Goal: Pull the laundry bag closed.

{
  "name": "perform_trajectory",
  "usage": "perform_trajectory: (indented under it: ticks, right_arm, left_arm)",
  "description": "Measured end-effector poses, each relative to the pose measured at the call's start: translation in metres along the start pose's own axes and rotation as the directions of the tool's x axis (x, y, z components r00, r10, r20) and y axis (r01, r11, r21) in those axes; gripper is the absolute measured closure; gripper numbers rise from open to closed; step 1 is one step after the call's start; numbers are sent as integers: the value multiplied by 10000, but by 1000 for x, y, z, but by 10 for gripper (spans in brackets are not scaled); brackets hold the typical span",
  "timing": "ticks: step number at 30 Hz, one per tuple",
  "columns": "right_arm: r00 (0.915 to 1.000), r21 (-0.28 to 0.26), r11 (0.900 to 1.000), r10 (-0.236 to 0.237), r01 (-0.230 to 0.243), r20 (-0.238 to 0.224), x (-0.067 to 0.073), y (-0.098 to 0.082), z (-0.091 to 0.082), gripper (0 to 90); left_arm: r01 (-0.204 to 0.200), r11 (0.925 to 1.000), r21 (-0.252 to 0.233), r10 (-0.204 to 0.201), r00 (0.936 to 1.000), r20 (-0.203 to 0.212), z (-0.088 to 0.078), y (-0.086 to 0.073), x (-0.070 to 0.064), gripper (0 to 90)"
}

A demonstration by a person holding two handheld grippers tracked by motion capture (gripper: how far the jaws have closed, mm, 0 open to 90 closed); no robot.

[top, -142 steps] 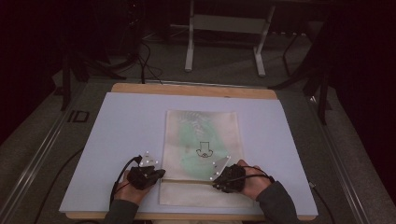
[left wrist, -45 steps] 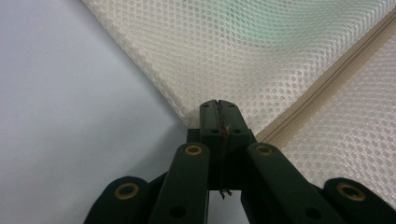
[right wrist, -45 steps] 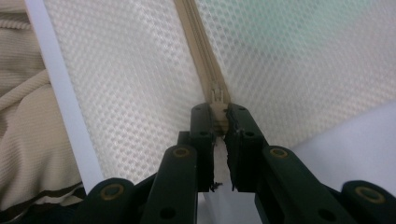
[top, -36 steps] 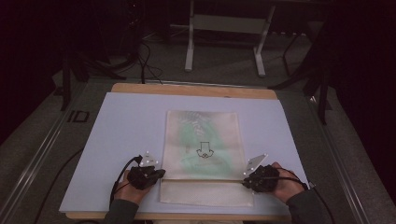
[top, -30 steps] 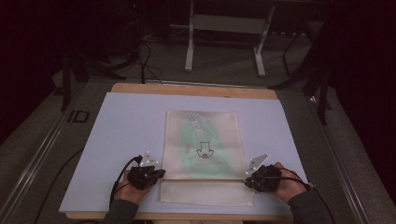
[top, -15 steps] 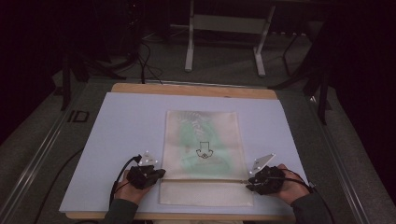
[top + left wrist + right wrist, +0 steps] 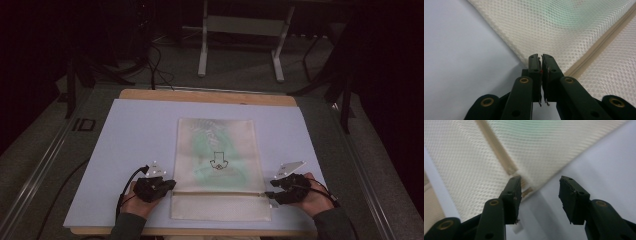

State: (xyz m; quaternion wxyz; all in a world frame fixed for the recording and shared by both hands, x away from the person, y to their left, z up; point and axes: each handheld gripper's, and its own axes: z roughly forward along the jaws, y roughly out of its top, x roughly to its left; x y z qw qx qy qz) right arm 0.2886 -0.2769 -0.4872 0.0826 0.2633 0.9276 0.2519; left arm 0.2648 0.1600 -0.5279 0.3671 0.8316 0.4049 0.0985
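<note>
Mesh bag (image 7: 217, 167): cream, rectangular, flat on the table near the front edge; zipper (image 7: 220, 193) runs crosswise; green contents show through.

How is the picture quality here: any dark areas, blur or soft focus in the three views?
High view: the table is evenly lit and the room behind it is nearly black. Left gripper view: the mesh bag is sharp, with the nearest parts of the jaws soft. Right gripper view: the mesh blurs toward the top and the jaw tips are slightly soft.
</note>
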Motion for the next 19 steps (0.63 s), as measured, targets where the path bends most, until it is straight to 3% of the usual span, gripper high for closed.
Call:
perform_trajectory:
  ticks: [5, 9, 16, 19]
  right_arm:
    - [9970, -196, 9976, 668, -660, 391, -8, -4, -2, 502]
    - [9893, -265, 9911, 1317, -1302, 628, -15, -8, 2, 490]
    - [9841, -284, 9876, 1564, -1545, 837, -20, -13, 4, 478]
    - [9808, -282, 9862, 1654, -1634, 1032, -22, -15, 5, 473]
  left_arm:
    - [153, 9997, -186, -157, 9997, -189, -4, -1, 4, 843]
    - [307, 9990, -323, -320, 9987, -405, -5, -2, 7, 838]
    - [352, 9988, -355, -375, 9971, -658, -7, -2, 9, 831]
    - [485, 9980, -414, -525, 9936, -1003, -8, -3, 11, 825]
